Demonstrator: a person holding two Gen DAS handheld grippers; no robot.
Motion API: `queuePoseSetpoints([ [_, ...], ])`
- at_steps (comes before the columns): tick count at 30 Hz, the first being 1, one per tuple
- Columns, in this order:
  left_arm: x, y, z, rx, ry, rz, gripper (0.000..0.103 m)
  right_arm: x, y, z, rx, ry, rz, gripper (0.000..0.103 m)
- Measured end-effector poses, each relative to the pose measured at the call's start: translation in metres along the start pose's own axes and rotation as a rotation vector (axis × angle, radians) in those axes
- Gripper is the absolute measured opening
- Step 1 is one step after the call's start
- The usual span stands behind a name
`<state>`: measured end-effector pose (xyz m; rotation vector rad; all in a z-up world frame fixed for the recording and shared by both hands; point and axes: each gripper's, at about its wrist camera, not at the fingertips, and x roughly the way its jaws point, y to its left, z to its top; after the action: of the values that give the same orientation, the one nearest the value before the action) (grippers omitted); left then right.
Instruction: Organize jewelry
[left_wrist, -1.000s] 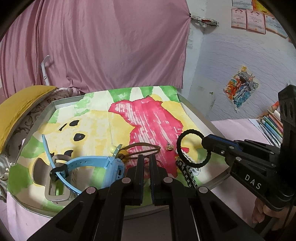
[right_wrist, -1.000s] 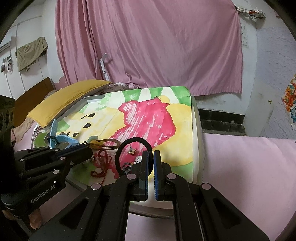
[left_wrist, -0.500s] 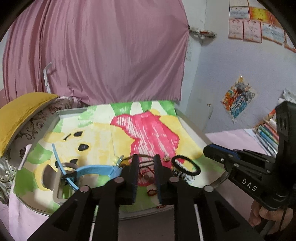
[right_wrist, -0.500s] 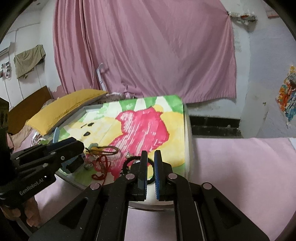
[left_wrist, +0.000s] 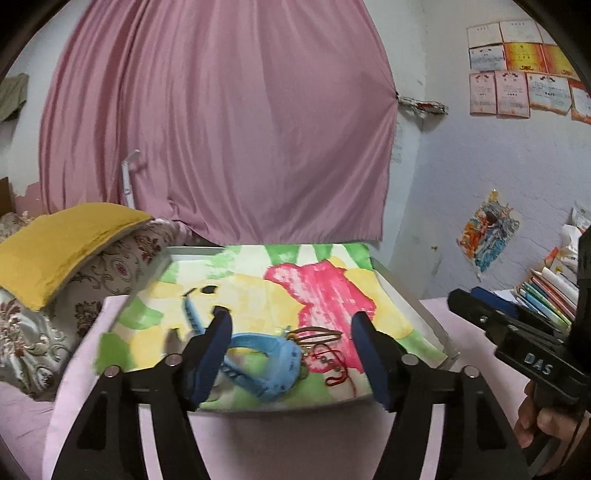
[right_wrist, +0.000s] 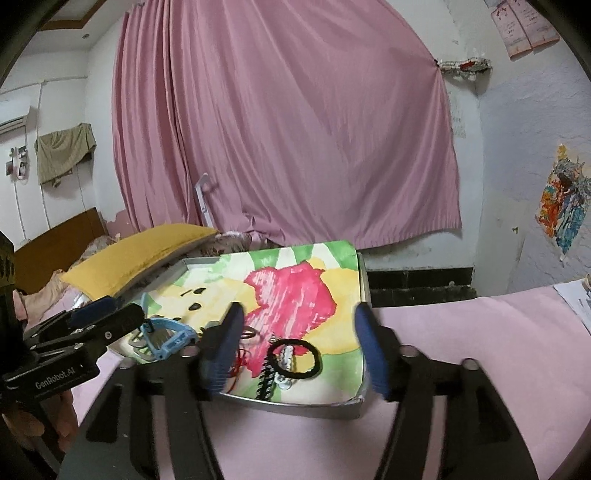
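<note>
A metal tray (left_wrist: 417, 306) lined with a bright painted sheet holds the jewelry. In the left wrist view a blue watch (left_wrist: 266, 358), brown cord loops (left_wrist: 317, 336) and a red beaded string (left_wrist: 334, 367) lie at its near edge. In the right wrist view the tray (right_wrist: 317, 408) also holds a black hair tie (right_wrist: 295, 358), a black-and-white chain (right_wrist: 266, 380), the red string (right_wrist: 240, 360) and the blue watch (right_wrist: 168, 338). My left gripper (left_wrist: 290, 350) is open and empty, held back above the near edge. My right gripper (right_wrist: 297, 349) is open and empty.
A yellow pillow (left_wrist: 59, 243) on floral bedding lies left of the tray. A pink cloth (right_wrist: 480, 350) covers the surface around it. A pink curtain (left_wrist: 221, 129) hangs behind. Books and pens (left_wrist: 546, 291) are stacked at the right.
Both grippers have opened wide and pulled back and up from the tray. The black hair tie left the right gripper and now lies on the tray.
</note>
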<state>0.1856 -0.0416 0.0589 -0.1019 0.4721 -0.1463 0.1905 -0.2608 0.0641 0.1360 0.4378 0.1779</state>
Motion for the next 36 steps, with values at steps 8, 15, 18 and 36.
queuePoseSetpoints([
  [8,-0.038,0.022,-0.007,-0.05,-0.07,0.029,0.099,-0.031,0.01,-0.01,-0.012,-0.054,0.002,0.094],
  [15,-0.066,0.029,-0.022,-0.064,-0.095,0.053,0.102,-0.063,0.021,-0.024,-0.032,-0.096,0.031,0.101],
  [18,-0.08,0.03,-0.033,-0.055,-0.099,0.064,0.102,-0.075,0.024,-0.03,-0.036,-0.11,0.038,0.101],
  [36,-0.123,0.045,-0.091,-0.062,-0.099,0.132,0.102,-0.126,0.029,-0.092,-0.013,-0.171,-0.033,0.101],
])
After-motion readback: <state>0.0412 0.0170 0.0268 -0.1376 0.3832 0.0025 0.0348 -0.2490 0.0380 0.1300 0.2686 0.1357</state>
